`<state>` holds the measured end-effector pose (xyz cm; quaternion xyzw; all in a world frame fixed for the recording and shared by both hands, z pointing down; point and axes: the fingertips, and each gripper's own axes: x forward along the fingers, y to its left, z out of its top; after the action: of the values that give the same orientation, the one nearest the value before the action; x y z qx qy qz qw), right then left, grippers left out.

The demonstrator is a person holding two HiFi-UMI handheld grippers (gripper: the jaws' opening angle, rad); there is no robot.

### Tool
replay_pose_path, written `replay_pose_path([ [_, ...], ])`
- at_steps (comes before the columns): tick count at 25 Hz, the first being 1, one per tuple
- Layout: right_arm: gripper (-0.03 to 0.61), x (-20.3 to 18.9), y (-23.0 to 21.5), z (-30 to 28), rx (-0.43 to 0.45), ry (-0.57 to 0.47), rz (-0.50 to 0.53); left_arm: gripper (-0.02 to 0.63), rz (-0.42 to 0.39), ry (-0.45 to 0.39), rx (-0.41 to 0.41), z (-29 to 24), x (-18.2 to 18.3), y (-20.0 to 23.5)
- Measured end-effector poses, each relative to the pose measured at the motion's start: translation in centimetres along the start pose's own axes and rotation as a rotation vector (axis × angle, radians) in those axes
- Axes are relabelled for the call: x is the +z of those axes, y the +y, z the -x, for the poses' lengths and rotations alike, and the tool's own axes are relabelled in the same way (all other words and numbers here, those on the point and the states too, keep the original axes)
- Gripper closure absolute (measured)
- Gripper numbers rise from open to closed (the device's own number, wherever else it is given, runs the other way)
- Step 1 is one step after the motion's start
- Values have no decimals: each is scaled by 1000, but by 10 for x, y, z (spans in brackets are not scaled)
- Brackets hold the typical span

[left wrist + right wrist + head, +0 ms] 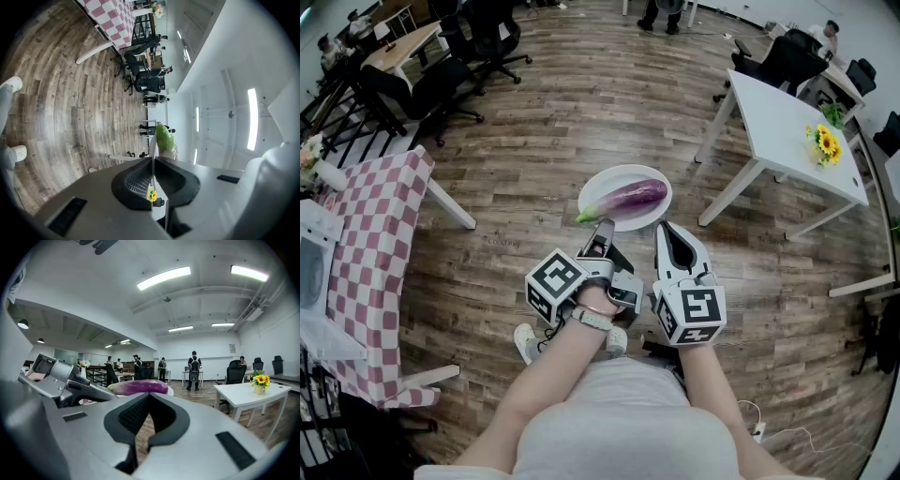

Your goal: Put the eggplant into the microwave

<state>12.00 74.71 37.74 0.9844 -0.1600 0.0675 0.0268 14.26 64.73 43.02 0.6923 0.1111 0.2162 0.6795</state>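
Out in front of the person, mid-floor, the white plate (pixel 614 178) hangs off the ground with the eggplant (pixel 633 196) lying across it, purple body to the right, green cap to the left. The left gripper (pixel 602 225) is rolled on its side w/ jaws pinched on the plate's near rim; its own view shows the thin rim (pixel 152 146) running between the pads and the green cap (pixel 164 138) just past them. The right gripper (pixel 664 228) has jaws pressed together on nothing, tips at the plate's near-right edge; can't tell if they touch or prop it.

Step, as I read it: carry phase, plate + eggplant in transit, not yet at the oven. The white appliance (pixel 309 267) on the checked-cloth table (pixel 375 234) far left is prob. the microwave. Next move calls for turning left and keeping the plate level, since one rim pinch is a weak hold and the eggplant could roll.

Room: open wood floor to the left. Watch the checked table's corner and leg. The white table (pixel 787 131) sits well off to the right.
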Motion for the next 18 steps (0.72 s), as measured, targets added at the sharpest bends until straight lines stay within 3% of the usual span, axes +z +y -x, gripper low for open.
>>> replay_pose_path([
  [10, 555, -2, -29, 10, -4, 1, 17, 594, 13, 15, -15, -16, -27, -5],
  [18, 555, 4, -5, -7, 66, -9, 16, 595, 24, -7, -9, -14, -5, -6],
])
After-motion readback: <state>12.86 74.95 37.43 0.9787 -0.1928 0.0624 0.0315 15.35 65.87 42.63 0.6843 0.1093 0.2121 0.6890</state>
